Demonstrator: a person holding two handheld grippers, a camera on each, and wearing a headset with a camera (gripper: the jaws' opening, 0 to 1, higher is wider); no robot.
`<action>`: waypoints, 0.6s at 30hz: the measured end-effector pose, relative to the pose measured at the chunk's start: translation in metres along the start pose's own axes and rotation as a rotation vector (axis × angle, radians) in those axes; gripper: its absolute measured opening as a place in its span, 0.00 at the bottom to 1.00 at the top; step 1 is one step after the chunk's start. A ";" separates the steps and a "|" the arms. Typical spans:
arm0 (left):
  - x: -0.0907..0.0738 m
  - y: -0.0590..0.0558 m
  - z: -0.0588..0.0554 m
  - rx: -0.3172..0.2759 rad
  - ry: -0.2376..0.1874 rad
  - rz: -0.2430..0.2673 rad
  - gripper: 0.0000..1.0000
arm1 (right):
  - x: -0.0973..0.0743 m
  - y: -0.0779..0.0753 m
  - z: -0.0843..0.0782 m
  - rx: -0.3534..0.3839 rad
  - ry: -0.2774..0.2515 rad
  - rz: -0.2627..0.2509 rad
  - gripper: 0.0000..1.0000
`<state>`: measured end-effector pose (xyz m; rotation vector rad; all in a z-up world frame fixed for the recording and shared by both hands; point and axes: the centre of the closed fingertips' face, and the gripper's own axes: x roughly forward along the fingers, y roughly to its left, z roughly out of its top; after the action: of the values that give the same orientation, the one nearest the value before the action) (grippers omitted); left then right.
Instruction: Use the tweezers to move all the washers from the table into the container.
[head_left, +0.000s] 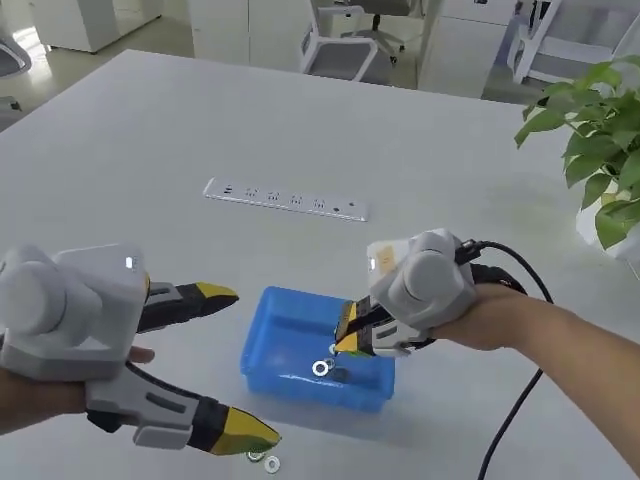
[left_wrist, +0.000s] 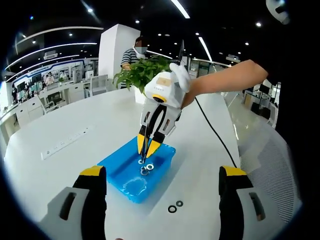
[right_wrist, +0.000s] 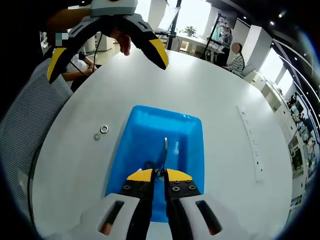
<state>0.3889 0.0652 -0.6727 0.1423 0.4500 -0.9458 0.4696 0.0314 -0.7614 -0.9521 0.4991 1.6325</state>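
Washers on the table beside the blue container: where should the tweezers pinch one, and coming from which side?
Pinch the rim of one washer, one tip of the tweezers through the hole and one outside, coming steeply from above. Both washers lie flat on the table, so a sideways pinch would likely find no edge. They sit close together; take the rim turned away from its neighbour.

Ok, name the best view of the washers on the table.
Left gripper view: both washers lie unobstructed beside the container. Right gripper view shows them paler; head view, tiny at its bottom edge.
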 end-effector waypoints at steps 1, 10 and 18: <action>0.001 0.001 0.001 0.000 0.000 -0.001 0.99 | 0.000 0.000 -0.001 0.003 0.000 0.003 0.08; 0.016 0.010 0.008 0.037 0.011 -0.005 0.85 | 0.004 0.003 -0.011 0.017 0.014 0.019 0.08; 0.034 0.020 0.018 0.109 0.029 -0.015 0.54 | 0.004 0.004 -0.011 0.030 0.003 0.022 0.08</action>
<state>0.4273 0.0461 -0.6729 0.2518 0.4268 -0.9841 0.4697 0.0243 -0.7717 -0.9300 0.5366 1.6391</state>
